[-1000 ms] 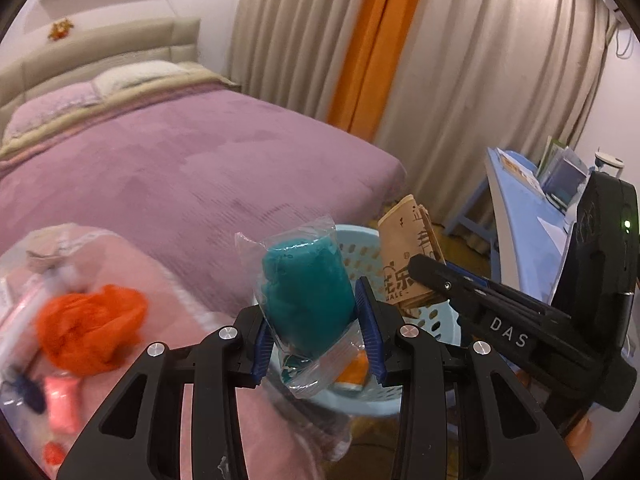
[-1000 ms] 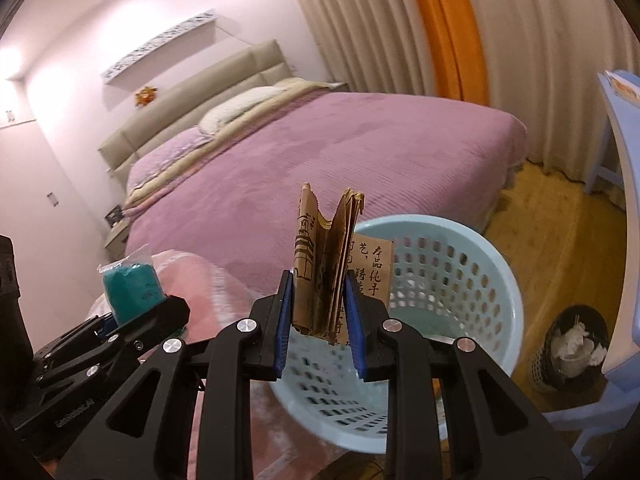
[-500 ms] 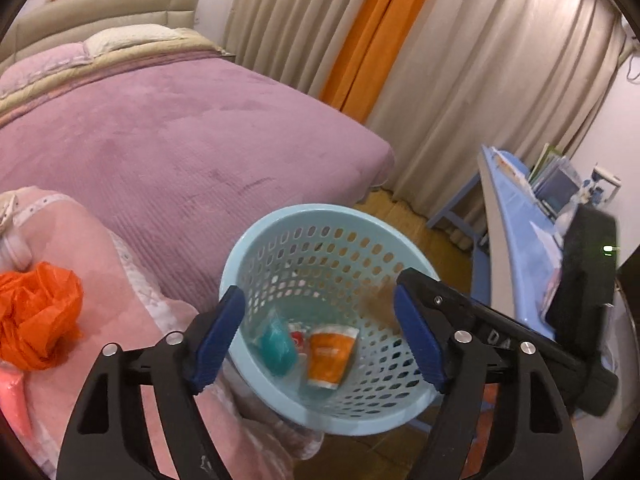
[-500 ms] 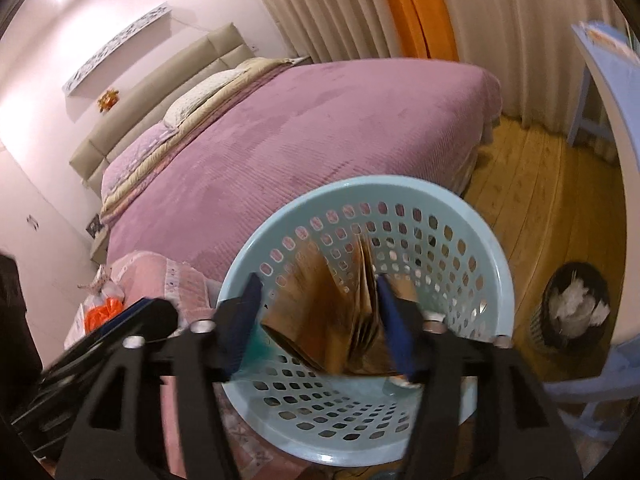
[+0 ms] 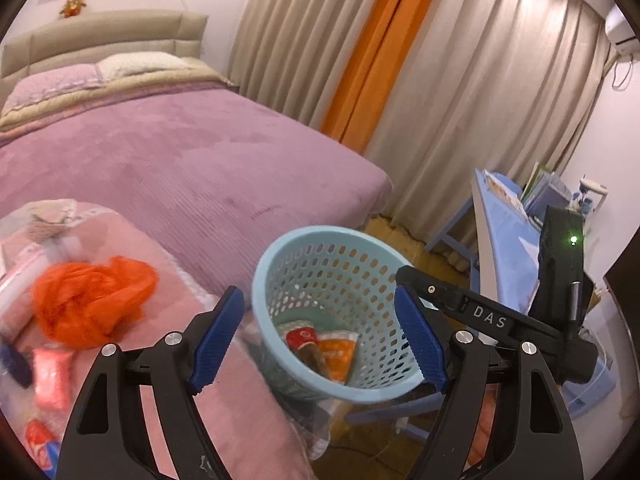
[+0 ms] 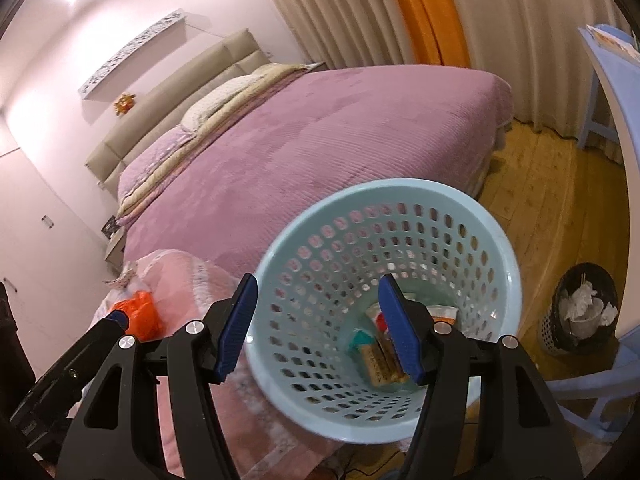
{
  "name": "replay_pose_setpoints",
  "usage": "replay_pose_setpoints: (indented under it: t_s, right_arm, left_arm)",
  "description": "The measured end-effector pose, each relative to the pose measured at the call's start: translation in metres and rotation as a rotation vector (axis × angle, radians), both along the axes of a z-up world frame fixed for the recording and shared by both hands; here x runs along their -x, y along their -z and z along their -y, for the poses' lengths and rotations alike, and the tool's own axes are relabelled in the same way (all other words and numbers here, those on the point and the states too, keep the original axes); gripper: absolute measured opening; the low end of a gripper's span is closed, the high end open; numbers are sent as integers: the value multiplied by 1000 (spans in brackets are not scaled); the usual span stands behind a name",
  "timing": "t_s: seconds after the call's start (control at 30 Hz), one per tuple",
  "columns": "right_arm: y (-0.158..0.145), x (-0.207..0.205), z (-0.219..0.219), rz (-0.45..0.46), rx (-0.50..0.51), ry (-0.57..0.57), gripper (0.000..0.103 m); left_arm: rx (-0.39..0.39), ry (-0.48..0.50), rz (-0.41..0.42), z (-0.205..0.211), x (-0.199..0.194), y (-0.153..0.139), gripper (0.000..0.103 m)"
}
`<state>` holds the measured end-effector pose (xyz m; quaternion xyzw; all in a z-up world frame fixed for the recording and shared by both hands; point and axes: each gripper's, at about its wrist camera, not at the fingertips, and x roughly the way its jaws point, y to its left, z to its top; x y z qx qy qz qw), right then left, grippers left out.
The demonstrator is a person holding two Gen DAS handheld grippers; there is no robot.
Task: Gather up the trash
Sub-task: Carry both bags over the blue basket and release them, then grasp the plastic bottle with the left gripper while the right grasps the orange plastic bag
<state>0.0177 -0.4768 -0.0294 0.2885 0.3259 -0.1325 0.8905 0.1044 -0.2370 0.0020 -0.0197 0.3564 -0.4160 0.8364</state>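
Both grippers hang over the light blue basket [image 6: 508, 264], and that basket is the anchor for everything here. The left gripper [image 5: 320, 340] has its 2 blue pads spread wide with nothing between them, sitting just above the basket's near rim. The right gripper [image 6: 320, 328] is spread wide too and empty, its left pad outside the basket wall and its right pad over the inside.

The trash is down at the basket's bottom: an orange cup [image 5: 338, 354], a red-and-white wrapper [image 5: 300, 336], a tan folded paper piece [image 6: 378, 360] and what looks like a teal packet [image 6: 360, 338], though it's mostly hidden there.

Left of the basket is a pink quilt [image 5: 224, 400], its edge right up against the basket wall, with a crumpled orange bag [image 5: 90, 300] and some pink packets [image 5: 50, 380] on it, well apart from the basket. Behind the basket is the purple bed [image 5: 200, 168]. To the right there's open wood floor [image 6: 532, 184], then a black bin [image 6: 580, 312] and a blue desk [image 5: 508, 256] edge.
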Motion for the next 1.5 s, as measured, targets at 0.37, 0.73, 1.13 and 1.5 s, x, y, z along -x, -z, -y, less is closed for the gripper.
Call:
replay_pose_setpoints:
  t_s: [0.37, 0.73, 1.13, 1.5]
  right_arm:
    - [-44, -6, -75, 80, 103, -159, 59]
    - [-53, -53, -156, 86, 194, -327, 59]
    - [-31, -126, -214, 50, 338, -478, 60]
    - [6, -178, -227, -38, 355, -571, 60]
  left_arm:
    - [56, -135, 108, -86, 19, -42, 76]
    - [9, -434, 129, -208, 12, -44, 76]
    - [-89, -601, 22, -302, -13, 6, 76]
    - [-134, -534, -28, -301, -30, 34, 74]
